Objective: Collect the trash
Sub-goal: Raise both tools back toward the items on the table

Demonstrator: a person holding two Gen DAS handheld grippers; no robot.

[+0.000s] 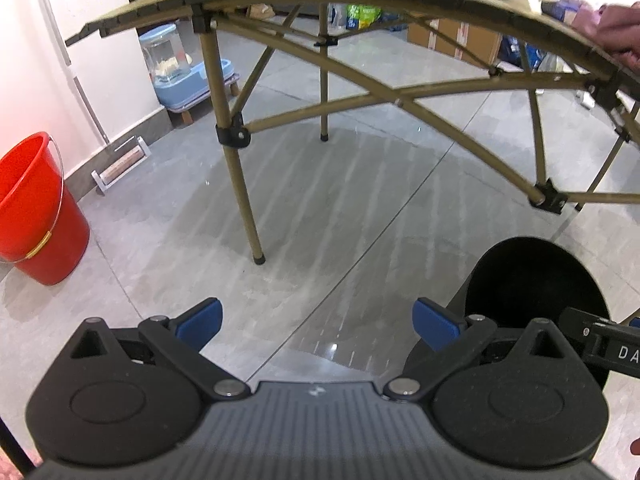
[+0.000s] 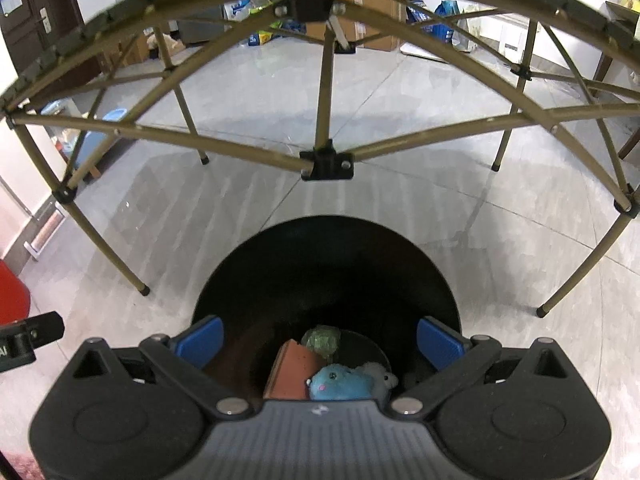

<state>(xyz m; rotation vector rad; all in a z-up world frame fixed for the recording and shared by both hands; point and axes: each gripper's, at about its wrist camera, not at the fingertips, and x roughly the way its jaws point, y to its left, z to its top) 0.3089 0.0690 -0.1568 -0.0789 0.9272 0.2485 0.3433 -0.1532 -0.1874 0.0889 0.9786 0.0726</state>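
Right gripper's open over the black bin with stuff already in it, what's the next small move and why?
Probably lift the right gripper clear of the black bin toward the folding table: its jaws are open and empty, and the blue plush toy already lies inside.

We saw the left gripper (image 1: pixel 318 322) built of matte black plastic; its fingertips (image 1: pixel 202 320) wore blue pads; each round black housing carried a moulded disc and a triangular cut-out; silver pivot pins (image 1: pixel 229 388) joined the black linkage bars; a ribbed grey panel ran between them; the right gripper (image 2: pixel 320 342) looked identical; seen from the left camera, its side bore white letters "DA".
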